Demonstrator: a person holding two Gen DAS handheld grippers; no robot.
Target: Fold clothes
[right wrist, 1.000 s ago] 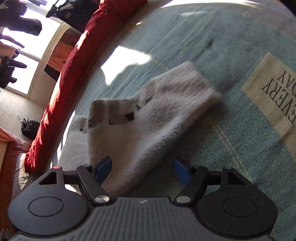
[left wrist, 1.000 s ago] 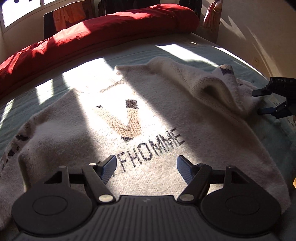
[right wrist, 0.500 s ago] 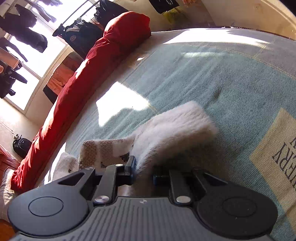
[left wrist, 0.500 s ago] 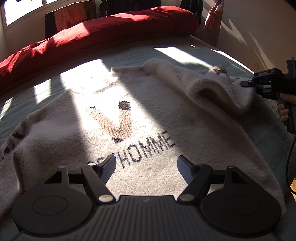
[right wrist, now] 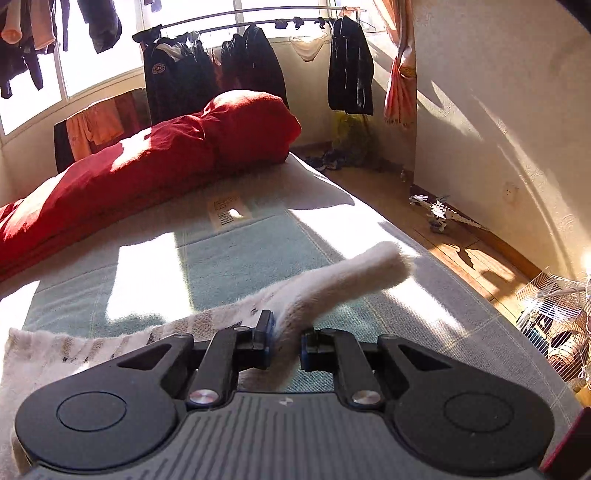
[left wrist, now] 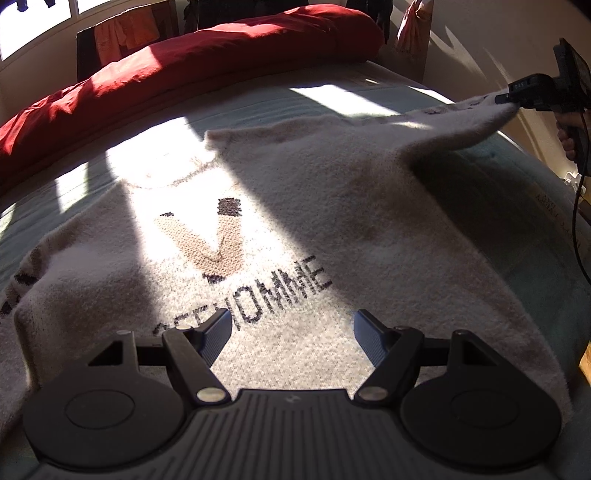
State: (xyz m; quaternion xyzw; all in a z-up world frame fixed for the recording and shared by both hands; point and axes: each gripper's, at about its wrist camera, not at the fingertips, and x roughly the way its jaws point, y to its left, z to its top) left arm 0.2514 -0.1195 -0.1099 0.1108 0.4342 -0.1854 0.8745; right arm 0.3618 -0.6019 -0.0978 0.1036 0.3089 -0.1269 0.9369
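Nearest to us in the left wrist view, our left gripper [left wrist: 291, 332] hangs with its jaws spread wide over the lower front of the cream knit sweater [left wrist: 295, 229], nothing between the fingers. The sweater lies spread flat on the teal bedspread [left wrist: 258, 103], its dark knitted lettering just past the fingertips and a tan V motif further up the chest, half in sun and half in shadow.

In the right wrist view, our right gripper [right wrist: 286, 341] has just been closing and now pinches the sweater's sleeve [right wrist: 351, 280] between its blue pads; the sleeve is lifted off the bed and its cuff end juts out beyond the jaws. From the left wrist view we see that sleeve pulled up and out to the right, taut from the shoulder to the gripper.

Beyond the sweater, a rolled red duvet [right wrist: 147, 166] lies along the far side of the bed, and dark clothes hang on a rail [right wrist: 258, 22] by the window.
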